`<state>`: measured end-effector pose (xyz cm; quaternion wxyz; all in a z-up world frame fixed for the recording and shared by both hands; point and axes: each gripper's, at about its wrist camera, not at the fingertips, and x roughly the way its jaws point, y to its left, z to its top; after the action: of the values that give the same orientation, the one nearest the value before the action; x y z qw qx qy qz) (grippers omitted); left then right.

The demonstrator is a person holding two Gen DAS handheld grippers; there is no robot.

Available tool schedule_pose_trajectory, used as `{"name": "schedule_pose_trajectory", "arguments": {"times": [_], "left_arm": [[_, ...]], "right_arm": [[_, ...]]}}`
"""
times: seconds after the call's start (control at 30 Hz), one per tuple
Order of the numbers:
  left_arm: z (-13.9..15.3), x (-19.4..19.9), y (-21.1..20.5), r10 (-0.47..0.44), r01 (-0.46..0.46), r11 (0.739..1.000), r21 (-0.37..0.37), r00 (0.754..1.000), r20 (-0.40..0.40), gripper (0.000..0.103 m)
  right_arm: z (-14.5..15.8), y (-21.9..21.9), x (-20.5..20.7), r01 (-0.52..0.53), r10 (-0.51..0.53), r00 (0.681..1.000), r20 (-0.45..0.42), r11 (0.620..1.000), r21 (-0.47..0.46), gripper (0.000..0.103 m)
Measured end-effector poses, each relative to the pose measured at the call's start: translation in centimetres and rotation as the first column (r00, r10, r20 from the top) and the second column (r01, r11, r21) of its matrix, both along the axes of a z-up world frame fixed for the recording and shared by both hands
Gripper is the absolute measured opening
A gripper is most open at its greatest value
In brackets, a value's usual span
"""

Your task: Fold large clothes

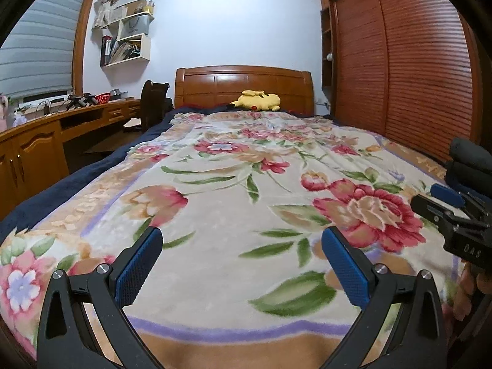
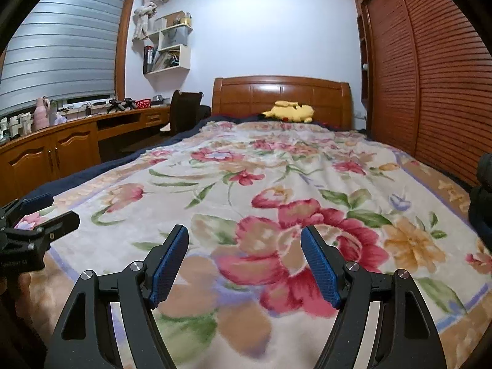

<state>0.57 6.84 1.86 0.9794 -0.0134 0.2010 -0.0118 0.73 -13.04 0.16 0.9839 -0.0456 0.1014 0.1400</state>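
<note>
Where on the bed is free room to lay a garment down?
The floral blanket lies bare from both open grippers to the yellow plush toy by the headboard. The desk is crowded.

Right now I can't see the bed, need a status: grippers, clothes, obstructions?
Left gripper open, empty. Right gripper open, empty. No garment visible, only floral blanket. Yellow plush toy by headboard.

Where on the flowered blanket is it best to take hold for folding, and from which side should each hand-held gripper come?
Probably the near edge of the blanket, with its purple stripe border. It lies flat along the foot of the bed, just below both grippers. The left hand-held gripper and right hand-held gripper are open above it, so each could come down from the foot side and pinch the border, set well apart.
</note>
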Motion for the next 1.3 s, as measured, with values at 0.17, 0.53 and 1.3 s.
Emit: {"name": "schedule_pose_trajectory", "arguments": {"times": [0.17, 0.53, 1.3], "left_arm": [[-0.1, -1.1, 0.2, 0.015, -0.015, 1.0, 0.002, 1.0, 0.017, 0.103], [-1.0, -1.8, -0.3, 0.018, -0.018, 1.0, 0.024, 1.0, 0.006, 0.103], [-1.3, -1.8, -0.7, 0.019, -0.019, 0.999, 0.039, 1.0, 0.006, 0.103]], "right_arm": [[-0.9, 0.1, -1.3, -0.011, 0.011, 1.0, 0.021, 1.0, -0.004, 0.077], [-1.7, 0.0, -1.2, -0.008, 0.008, 1.0, 0.017, 1.0, 0.01, 0.077], [-1.9, -0.1, -1.0, 0.007, -0.007, 1.0, 0.015, 1.0, 0.019, 0.077]]}}
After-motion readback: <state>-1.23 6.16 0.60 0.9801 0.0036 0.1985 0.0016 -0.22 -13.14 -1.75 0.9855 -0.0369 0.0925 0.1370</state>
